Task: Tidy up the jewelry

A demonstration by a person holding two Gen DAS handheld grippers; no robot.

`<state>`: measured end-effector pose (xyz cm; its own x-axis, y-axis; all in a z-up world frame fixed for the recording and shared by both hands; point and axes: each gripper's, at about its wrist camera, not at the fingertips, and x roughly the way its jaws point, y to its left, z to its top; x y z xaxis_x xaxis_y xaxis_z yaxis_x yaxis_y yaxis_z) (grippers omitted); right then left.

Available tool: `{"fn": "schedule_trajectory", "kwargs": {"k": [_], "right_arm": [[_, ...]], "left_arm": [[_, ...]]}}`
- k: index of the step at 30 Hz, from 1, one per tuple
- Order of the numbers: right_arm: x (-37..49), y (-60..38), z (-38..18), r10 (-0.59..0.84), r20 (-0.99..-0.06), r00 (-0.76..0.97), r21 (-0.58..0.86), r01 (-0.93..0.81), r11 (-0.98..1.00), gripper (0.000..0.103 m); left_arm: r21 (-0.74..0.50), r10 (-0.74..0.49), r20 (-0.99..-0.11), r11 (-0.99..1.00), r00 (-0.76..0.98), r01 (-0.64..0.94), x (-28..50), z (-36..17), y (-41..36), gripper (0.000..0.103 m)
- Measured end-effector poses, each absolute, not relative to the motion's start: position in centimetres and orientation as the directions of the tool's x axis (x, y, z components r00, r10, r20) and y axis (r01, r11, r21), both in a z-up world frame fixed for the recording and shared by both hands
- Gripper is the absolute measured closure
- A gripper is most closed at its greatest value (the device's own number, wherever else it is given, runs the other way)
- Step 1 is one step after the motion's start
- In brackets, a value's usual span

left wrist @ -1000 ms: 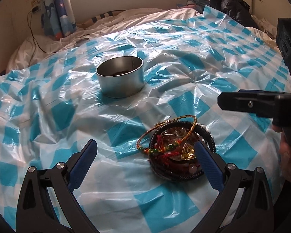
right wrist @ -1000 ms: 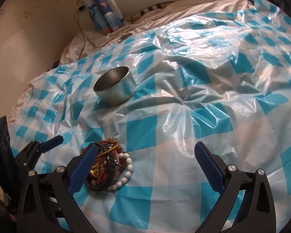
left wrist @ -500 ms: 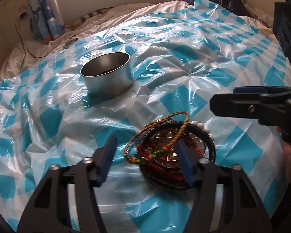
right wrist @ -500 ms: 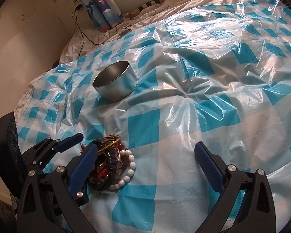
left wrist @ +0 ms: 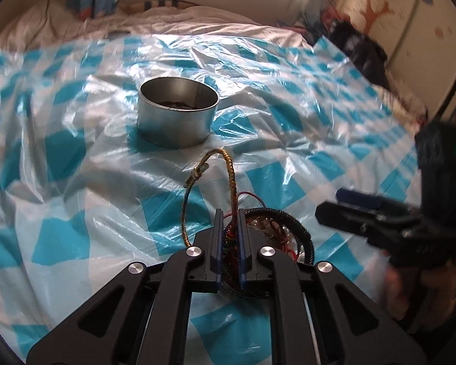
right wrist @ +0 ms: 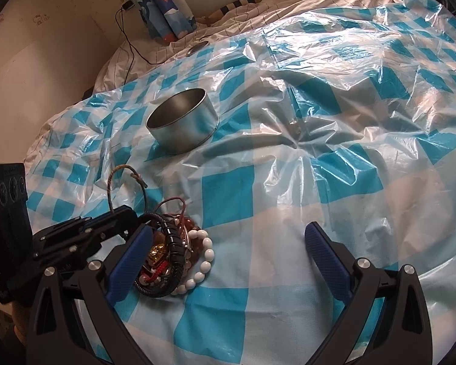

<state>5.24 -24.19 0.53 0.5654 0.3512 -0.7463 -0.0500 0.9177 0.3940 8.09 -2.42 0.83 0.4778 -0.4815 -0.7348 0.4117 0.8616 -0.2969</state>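
A blue-and-white checked plastic sheet (right wrist: pixel 319 158) covers the bed. On it stands a round metal tin (left wrist: pixel 177 115), and nearer lies a heap of bracelets (right wrist: pixel 173 258) with a white bead bracelet (right wrist: pixel 202 266) at its edge. The left gripper (left wrist: pixel 229 213) is clenched on a braided gold cord bracelet (left wrist: pixel 231 170), whose loop rises above the heap. The right gripper (right wrist: pixel 228 237) hangs spread wide beside the heap.

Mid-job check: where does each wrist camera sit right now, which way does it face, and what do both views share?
Left wrist: on the left gripper, facing the metal tin; fingers shut on the braided bracelet.
Right wrist: on the right gripper, open, facing across the checkered sheet; left gripper at lower left.
Shared: tin, bracelet, jewelry pile, sheet.
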Motion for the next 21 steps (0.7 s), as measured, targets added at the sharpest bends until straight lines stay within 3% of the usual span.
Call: {"fn": "schedule_trajectory", "kwargs": {"k": [8, 13, 18, 21], "right_arm": [[5.1, -23.4, 0.6, 0.379, -0.742, 0.554, 0.399, -0.091, 0.913, 0.007], [5.9, -24.8, 0.1, 0.553, -0.658, 0.510, 0.596, -0.095, 0.797, 0.007], [7.8, -25.2, -0.7, 0.703, -0.570, 0.426, 0.747, -0.087, 0.659, 0.008], [9.4, -24.7, -0.9, 0.783, -0.518, 0.345, 0.807, -0.108, 0.581, 0.021]], "left_arm": [[-0.453, -0.529, -0.692, 0.848, 0.492, 0.275, 9.1, 0.7, 1.0, 0.096], [-0.489, -0.543, -0.671, 0.836, 0.506, 0.249, 9.4, 0.9, 2.1, 0.097], [-0.450, -0.503, -0.680, 0.861, 0.534, 0.238, 9.4, 1.5, 2.3, 0.097], [-0.455, -0.501, -0.680, 0.861, 0.535, 0.228, 9.5, 1.5, 2.5, 0.097]]}}
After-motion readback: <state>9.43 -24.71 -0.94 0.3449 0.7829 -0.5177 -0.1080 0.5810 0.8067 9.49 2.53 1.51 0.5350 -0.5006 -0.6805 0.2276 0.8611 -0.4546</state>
